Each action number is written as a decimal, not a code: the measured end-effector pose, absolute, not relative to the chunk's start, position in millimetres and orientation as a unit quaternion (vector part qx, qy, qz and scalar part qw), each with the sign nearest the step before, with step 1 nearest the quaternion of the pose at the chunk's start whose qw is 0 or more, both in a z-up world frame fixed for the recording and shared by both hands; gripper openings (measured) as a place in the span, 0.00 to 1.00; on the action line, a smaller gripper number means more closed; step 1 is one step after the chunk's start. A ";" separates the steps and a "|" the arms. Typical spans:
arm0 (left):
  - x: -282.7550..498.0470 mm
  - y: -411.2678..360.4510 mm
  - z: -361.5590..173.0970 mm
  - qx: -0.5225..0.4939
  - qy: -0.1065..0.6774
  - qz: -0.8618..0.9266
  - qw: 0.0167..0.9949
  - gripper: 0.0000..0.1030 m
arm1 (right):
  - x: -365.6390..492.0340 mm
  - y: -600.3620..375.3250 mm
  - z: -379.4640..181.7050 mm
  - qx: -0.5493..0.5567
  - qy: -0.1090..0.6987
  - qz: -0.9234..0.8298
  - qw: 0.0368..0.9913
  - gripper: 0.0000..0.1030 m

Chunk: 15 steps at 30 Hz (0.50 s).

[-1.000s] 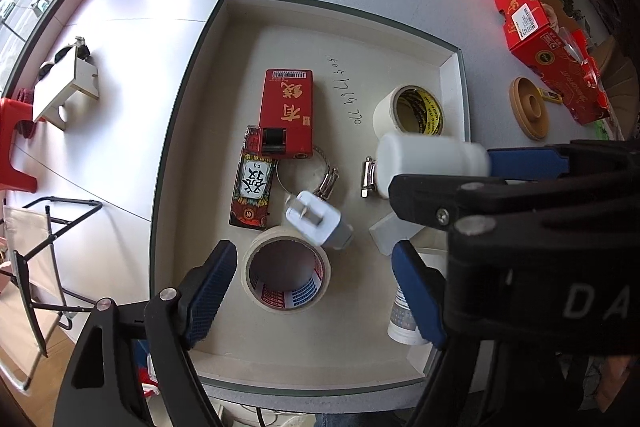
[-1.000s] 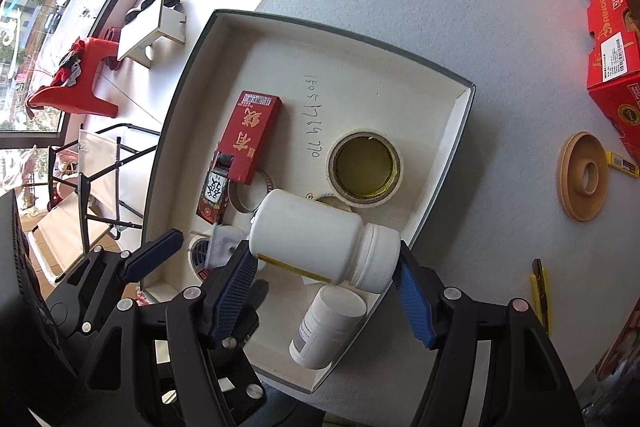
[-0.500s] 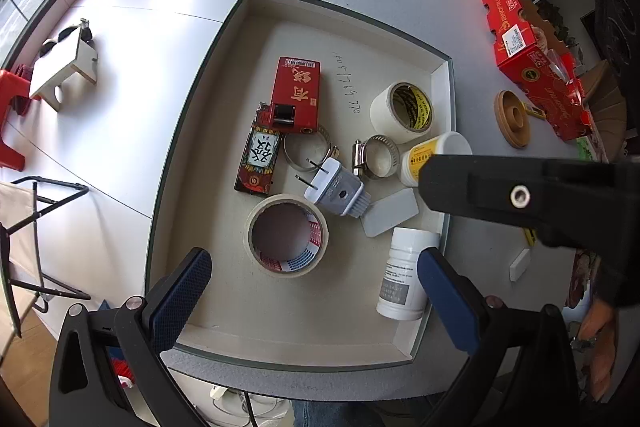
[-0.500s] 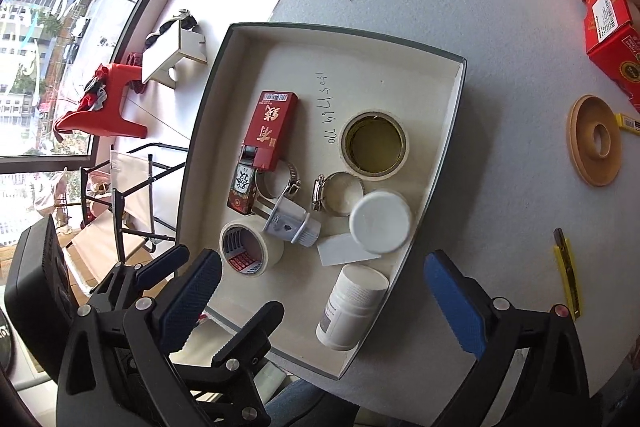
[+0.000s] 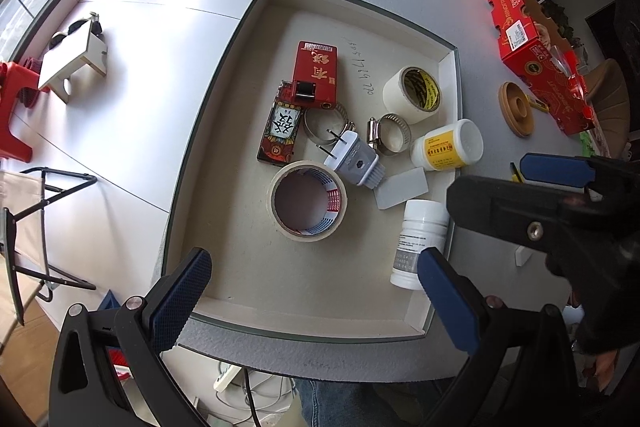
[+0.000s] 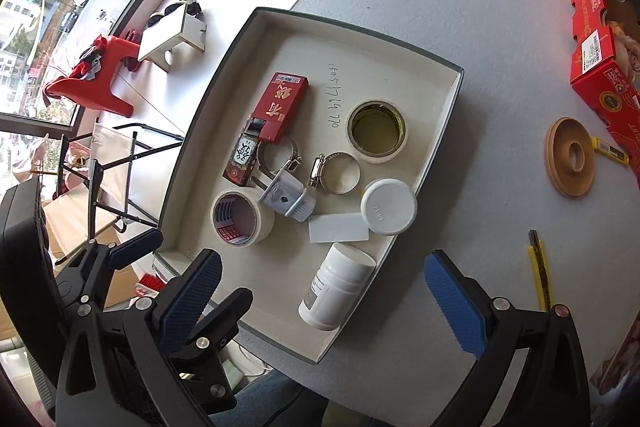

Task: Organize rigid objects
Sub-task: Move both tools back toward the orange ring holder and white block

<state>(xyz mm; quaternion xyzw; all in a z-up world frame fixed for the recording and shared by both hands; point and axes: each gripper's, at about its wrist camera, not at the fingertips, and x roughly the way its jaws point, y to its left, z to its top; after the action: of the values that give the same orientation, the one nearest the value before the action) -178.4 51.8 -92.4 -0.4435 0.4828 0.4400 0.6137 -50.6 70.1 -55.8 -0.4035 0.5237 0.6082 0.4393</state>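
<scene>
A shallow cream tray on the grey table holds the items. A white jar with a yellow label stands by the tray's right wall. Beside it are a white bottle on its side, a flat white card, a grey plug adapter, two metal hose clamps, two tape rolls and a red box. My left gripper and right gripper hover above the tray's near end. Both are open, with nothing between their fingers.
On the table right of the tray lie a wooden ring, a yellow utility knife and a red carton. Left of the table, on the floor, are a red stool, a small white stool and a folding chair.
The white jar that was between my right gripper's fingers now stands in the tray. Both grippers have opened wider and drawn back from the tray.
</scene>
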 end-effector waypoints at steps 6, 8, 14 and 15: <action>-172.8 44.5 -95.2 -0.439 0.498 0.435 0.608 1.00 | -44.0 58.0 -58.7 -0.396 0.541 0.604 0.431 0.99; -168.2 42.0 -96.2 -0.434 0.509 0.430 0.607 1.00 | -35.7 53.9 -61.0 -0.388 0.556 0.594 0.433 0.99; -144.2 35.9 -96.4 -0.407 0.544 0.406 0.611 1.00 | 6.3 40.2 -74.3 -0.350 0.603 0.556 0.453 0.99; -139.3 35.0 -95.9 -0.404 0.549 0.400 0.613 1.00 | 14.3 36.4 -77.6 -0.343 0.610 0.548 0.457 0.99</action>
<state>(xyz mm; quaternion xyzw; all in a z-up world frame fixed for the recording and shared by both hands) -139.3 35.0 -95.9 -0.4036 0.5488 0.4000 0.6131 14.3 36.4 -77.6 -0.3434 0.6104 0.5484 0.4568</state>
